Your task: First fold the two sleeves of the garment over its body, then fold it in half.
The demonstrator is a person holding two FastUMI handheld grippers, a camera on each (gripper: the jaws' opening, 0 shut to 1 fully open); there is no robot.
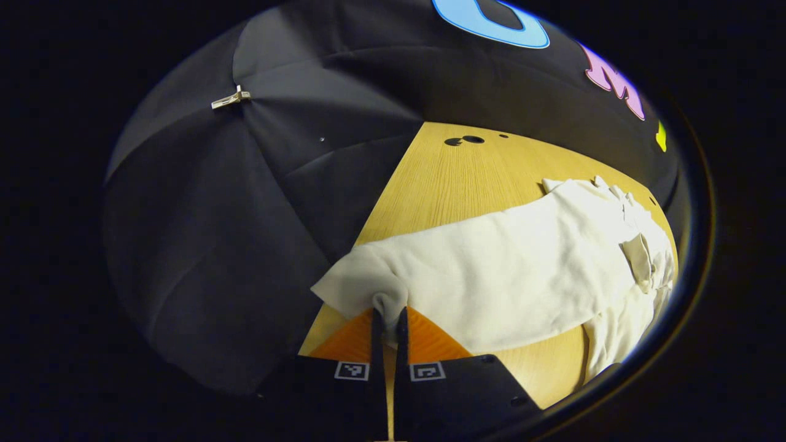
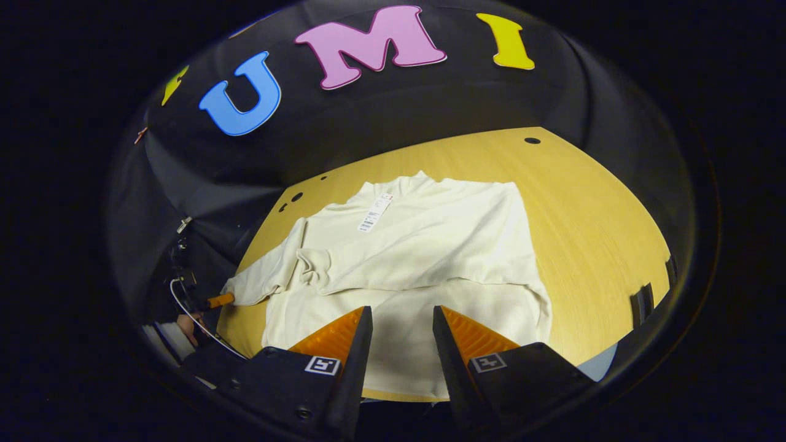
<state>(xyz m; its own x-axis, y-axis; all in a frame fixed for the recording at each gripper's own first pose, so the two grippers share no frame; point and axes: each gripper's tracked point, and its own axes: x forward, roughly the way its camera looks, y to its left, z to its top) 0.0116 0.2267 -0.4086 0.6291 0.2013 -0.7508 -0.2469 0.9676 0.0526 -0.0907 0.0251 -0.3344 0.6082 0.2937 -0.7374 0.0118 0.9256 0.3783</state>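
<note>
Where the left gripper view looks along the wooden table: left gripper at lower centre, fingers drawn together and pinching the cuff end of the cream garment's left sleeve, sleeve running from the fingertips to the frame's right edge, not yet laid over the body. Where the right gripper view looks down: right gripper at bottom centre, fingers apart and holding nothing, garment spread mid-frame just beyond the fingertips, one sleeve apparently already across the body, tag near the collar, other sleeve out at left; judged roughly a third done, second sleeve and halving left.
</note>
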